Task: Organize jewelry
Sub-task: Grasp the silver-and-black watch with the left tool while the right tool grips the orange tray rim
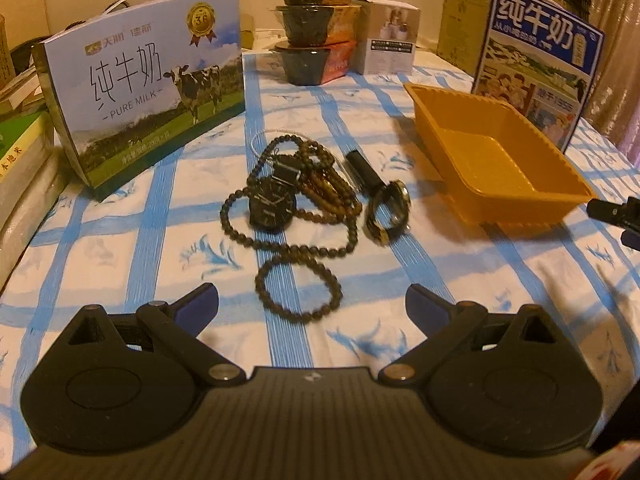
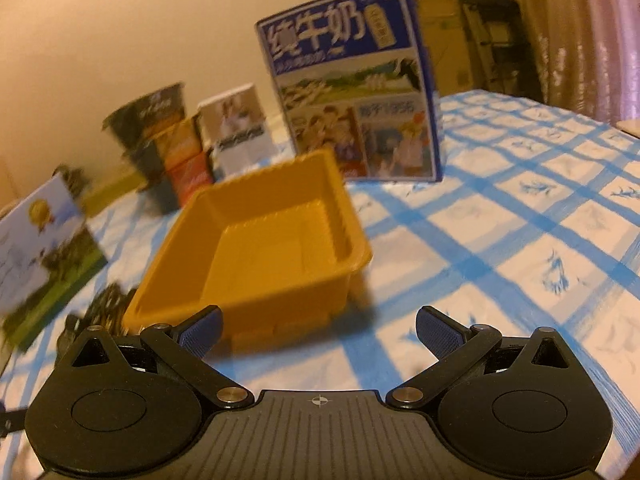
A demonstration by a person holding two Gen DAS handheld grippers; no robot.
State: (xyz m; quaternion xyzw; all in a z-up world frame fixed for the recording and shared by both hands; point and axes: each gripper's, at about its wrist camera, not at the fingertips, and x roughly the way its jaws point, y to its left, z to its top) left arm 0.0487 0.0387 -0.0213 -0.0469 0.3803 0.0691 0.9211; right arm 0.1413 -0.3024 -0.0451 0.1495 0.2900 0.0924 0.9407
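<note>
Jaws of both grippers are standing apart; tangled bead necklace (image 1: pixel 288 216) is risking dragging the watch (image 1: pixel 273 204) along.

— How many watches lie on the bench (image 1: pixel 120 248)?
— Two: a black-faced watch (image 1: pixel 273 205) in the bead pile and a gold-toned watch (image 1: pixel 390 213) on its side just beside it.
— Bead strings?
— One small bracelet (image 1: pixel 299 289) lies apart. The tangle of beads (image 1: pixel 308 184) behind it overlaps too much to count.
— Trays?
— One orange tray (image 1: pixel 492 160).
— Milk cartons?
— Two: a cow-picture carton (image 1: pixel 144 84) and a blue carton (image 1: pixel 540 60).
— Bowls?
— Three stacked bowls (image 1: pixel 314 20), with one white box (image 1: pixel 390 40) beside them.
— Claws?
— Two: a left claw (image 1: pixel 312 304) and a right claw (image 2: pixel 318 330).
</note>
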